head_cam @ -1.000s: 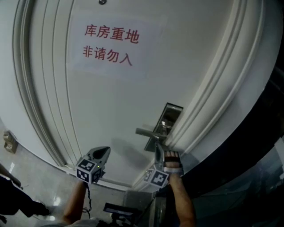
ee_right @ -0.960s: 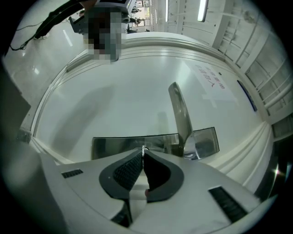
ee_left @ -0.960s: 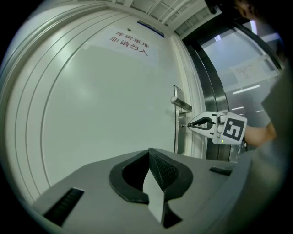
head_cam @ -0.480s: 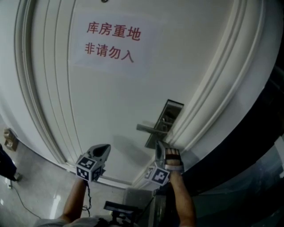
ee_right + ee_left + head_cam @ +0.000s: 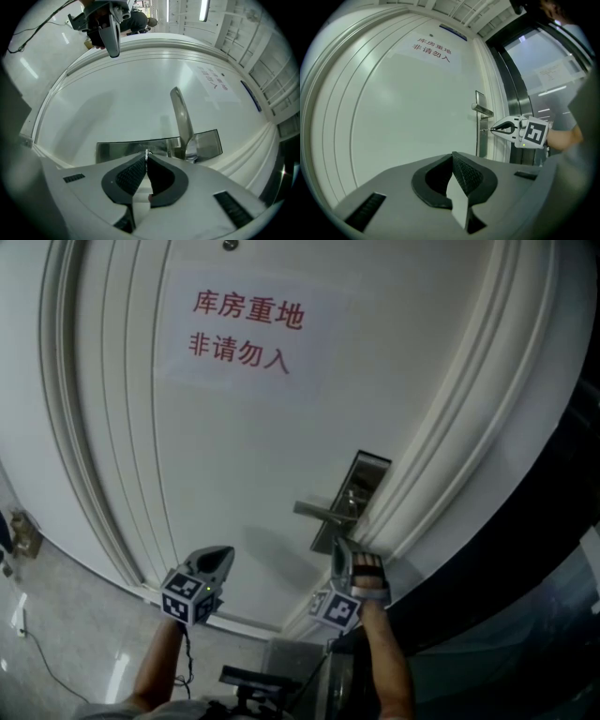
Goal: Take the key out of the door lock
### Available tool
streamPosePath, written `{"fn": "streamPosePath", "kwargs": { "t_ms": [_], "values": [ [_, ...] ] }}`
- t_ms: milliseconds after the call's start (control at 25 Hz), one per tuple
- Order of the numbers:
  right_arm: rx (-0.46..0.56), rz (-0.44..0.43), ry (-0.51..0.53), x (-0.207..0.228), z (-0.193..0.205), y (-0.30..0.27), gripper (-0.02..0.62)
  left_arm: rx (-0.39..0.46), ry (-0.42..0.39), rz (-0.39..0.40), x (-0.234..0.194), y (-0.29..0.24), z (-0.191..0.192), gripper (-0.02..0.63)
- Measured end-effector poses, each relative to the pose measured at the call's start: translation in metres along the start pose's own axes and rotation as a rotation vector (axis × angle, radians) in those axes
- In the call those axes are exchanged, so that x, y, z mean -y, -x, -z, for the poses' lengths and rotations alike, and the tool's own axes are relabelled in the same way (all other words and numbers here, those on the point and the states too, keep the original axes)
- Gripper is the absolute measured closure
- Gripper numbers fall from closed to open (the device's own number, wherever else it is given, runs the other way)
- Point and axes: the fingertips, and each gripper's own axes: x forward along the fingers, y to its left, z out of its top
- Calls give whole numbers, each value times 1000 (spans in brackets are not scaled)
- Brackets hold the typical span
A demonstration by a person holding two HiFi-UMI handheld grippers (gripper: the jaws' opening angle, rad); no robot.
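While the left gripper (image 5: 221, 557) hangs clear of the door (image 5: 234, 456), fingers clenched on nothing, the right gripper (image 5: 337, 546) grasps the key (image 5: 146, 153), seated in the lock plate (image 5: 117, 150) below the handle (image 5: 180, 117). Recommended: withdraw straight along the keyway, without twisting. Only the right gripper view shows the pinched key edge. The left gripper view shows a thin shaft bridging fingers and plate side-on.

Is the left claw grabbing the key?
No, the left claw is shut on nothing, while the right claw pinches the key at the lock.
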Motion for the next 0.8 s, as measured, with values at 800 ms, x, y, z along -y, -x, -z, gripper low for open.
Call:
{"fn": "streamPosePath", "kwargs": {
  "t_ms": [800],
  "values": [
    [-51, 10, -56, -3, 3, 56, 575, 16, -13, 33, 14, 22, -5, 598]
  ]
}}
